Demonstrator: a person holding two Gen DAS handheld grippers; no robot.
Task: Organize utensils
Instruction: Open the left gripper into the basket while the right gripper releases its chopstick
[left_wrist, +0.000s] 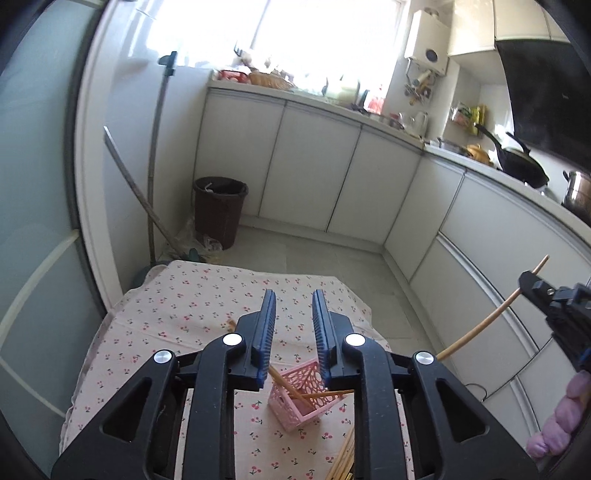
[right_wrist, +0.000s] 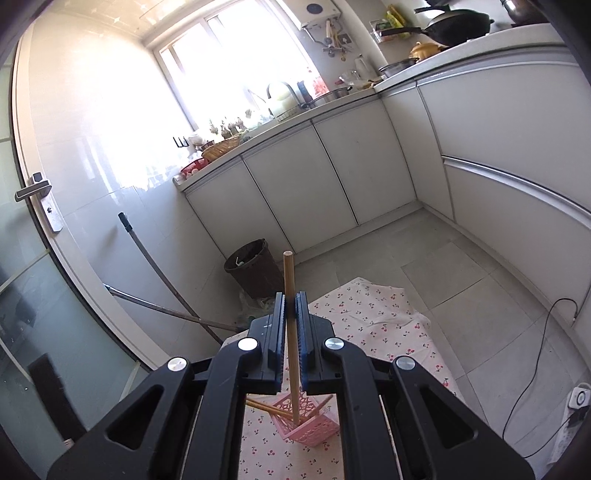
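Both tongs share one build: matte black plastic frames with triangular cut-outs in the outer arms and round silver screw heads at the pivots. The left tongs carry blue ribbed pads on black fingers, and so do the right tongs. A pink knitted sleeve shows beside the right ones

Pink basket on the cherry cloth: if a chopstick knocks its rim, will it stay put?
Probably not firmly. The pink basket looks like thin perforated plastic, likely light, so it may slide or tip. The chopsticks leaning out over its rim add leverage. The cloth may give some grip.
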